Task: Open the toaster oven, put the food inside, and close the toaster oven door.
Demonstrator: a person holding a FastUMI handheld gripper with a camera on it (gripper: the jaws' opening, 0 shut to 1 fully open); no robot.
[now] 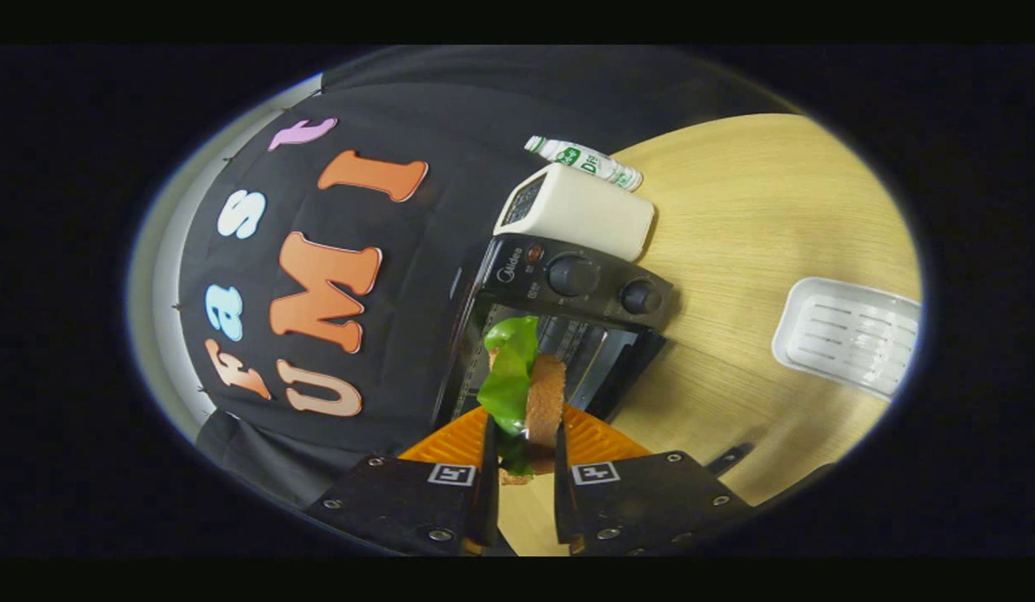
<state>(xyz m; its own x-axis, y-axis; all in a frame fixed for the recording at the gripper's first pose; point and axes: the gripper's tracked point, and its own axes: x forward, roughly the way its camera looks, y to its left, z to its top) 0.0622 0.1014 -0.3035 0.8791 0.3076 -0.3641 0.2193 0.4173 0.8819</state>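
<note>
Wooden table [760, 217] seen behind toaster oven [568, 309], door already opened. Sandwich [530, 393] clamped between gripper [526, 464] fingers, held just before oven mouth. Placing inside and door closing judged left.

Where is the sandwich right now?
The sandwich is clamped between the gripper's fingers, held just in front of the open toaster oven on the wooden table.
</note>
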